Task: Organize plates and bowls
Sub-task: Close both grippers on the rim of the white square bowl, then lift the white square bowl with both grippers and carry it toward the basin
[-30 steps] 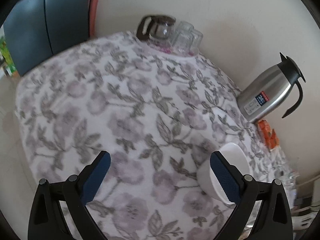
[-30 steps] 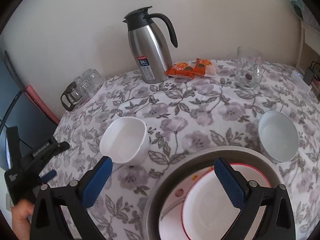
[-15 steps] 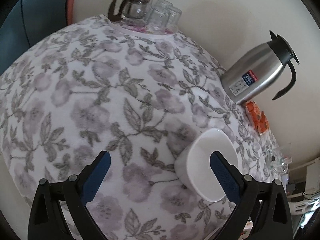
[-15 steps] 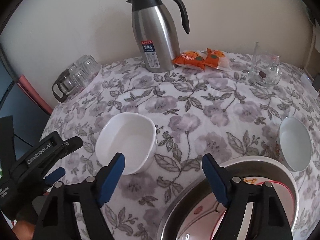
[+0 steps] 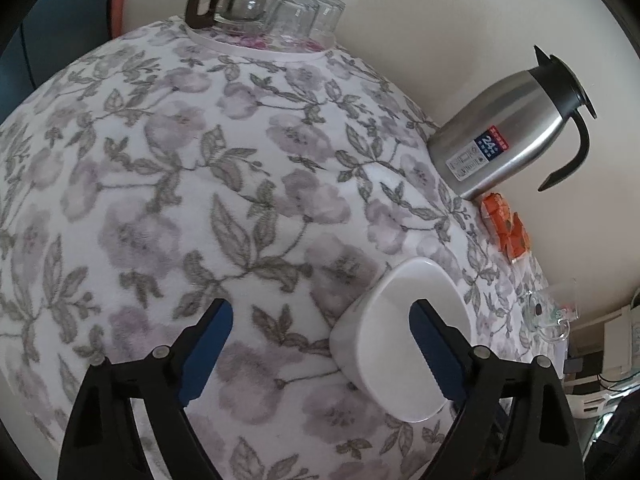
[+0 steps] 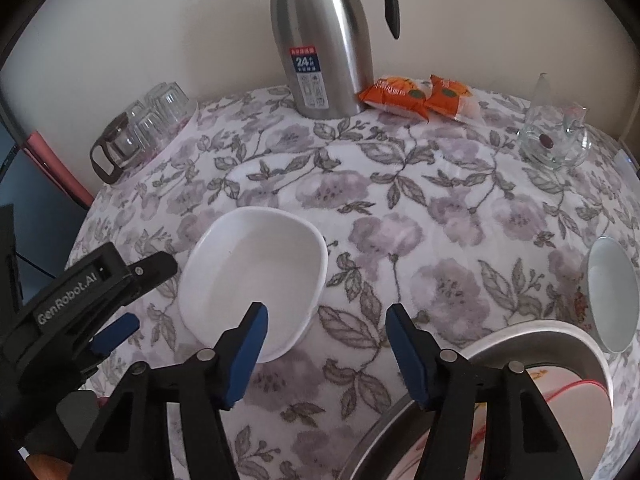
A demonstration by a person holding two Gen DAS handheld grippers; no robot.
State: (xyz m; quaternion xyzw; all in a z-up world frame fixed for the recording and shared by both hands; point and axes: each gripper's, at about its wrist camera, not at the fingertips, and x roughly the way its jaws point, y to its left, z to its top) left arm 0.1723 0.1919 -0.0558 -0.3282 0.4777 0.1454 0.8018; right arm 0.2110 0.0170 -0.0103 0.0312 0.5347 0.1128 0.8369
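A white squarish bowl (image 6: 252,276) (image 5: 404,340) stands on the flowered tablecloth. My right gripper (image 6: 326,312) hovers over the bowl's right rim, one pad over the inside and the other outside; its jaws are closing and touch nothing. My left gripper (image 5: 320,312) (image 6: 148,296) straddles the bowl's opposite wall the same way, jaws closing, pads clear of it. A second white bowl (image 6: 612,292) sits at the right edge. A metal basin (image 6: 520,344) at the lower right holds a red-rimmed plate (image 6: 580,384).
A steel thermos (image 6: 320,40) (image 5: 508,128) stands at the back by the wall, with orange snack packets (image 6: 420,96) beside it. A glass jug (image 6: 556,136) is at the back right. Upturned glasses and a glass pot (image 6: 140,132) (image 5: 256,4) fill the back left corner.
Both grippers have come down and closer to the squarish bowl from either side. The right jaws have narrowed a lot, the left jaws a little.
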